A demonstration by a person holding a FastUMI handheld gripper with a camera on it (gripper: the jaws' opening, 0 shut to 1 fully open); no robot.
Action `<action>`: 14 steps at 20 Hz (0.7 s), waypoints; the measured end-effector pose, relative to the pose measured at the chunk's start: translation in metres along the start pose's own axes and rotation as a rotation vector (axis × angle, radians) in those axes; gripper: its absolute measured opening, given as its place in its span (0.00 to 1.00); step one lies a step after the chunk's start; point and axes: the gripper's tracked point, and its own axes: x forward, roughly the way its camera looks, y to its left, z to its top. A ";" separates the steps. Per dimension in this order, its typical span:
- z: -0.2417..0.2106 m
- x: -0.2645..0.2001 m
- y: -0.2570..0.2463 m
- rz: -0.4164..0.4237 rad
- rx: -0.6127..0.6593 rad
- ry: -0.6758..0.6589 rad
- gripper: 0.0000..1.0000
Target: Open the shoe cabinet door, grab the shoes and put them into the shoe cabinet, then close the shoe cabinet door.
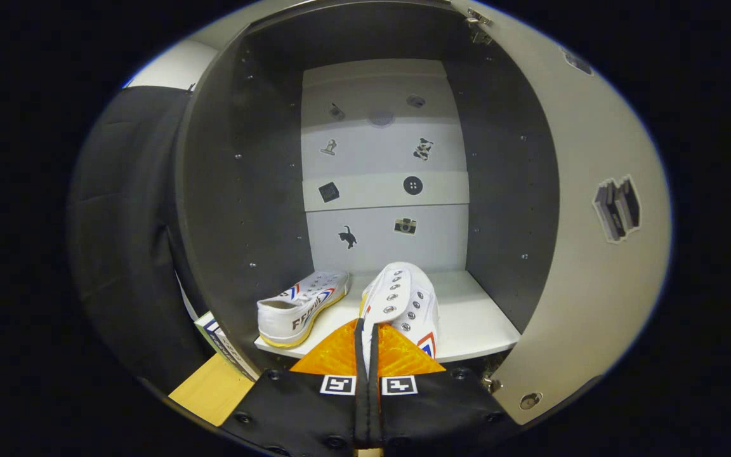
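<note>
Two fingers of the tool (367, 330) lie nearly pressed together, w/ only a thin slit between them; the heel edge of the right shoe (403, 304) sits in that slit, so the tool is pinching the shoe's rear rim. Shoe is white canvas w/ metal eyelets and a red-blue stripe mark on its side, toe pointing away into the cabinet; it lies over the front part of the white shelf (473, 324), though whether its sole rests fully on the shelf cannot be told.

Just left of the fingers, the left shoe (302, 308) stands on the same shelf, apart from the held shoe, heel toward the camera, toe angled inward; white upper, yellowish sole, same stripe mark.

Low left, outside the cabinet, a strip of light wooden surface (210, 390) shows, w/ a striped box edge (216, 336) beside the cabinet's left wall.

Cabinet (245, 190) interior: dark grey side walls w/ rows of peg holes, both sides. Right side: the door (594, 222) is swung wide open, pale inner face, a book-stack sticker on it, hinge hardware at top and near the bottom.

Beyond the shoes, the pale back panel (384, 158) carries small stickers: cat and camera lowest, a dark square and a button above, further small figures higher up.

Far left, black cloth wall (124, 209) outside the cabinet.
</note>
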 end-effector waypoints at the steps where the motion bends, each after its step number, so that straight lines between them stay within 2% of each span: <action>1: -0.001 0.009 -0.002 -0.002 -0.004 0.006 0.01; 5: -0.006 0.045 -0.010 -0.014 -0.042 0.036 0.01; 11: 0.013 0.087 -0.016 -0.039 -0.164 -0.009 0.01; 14: 0.011 0.106 -0.013 -0.031 -0.193 0.010 0.01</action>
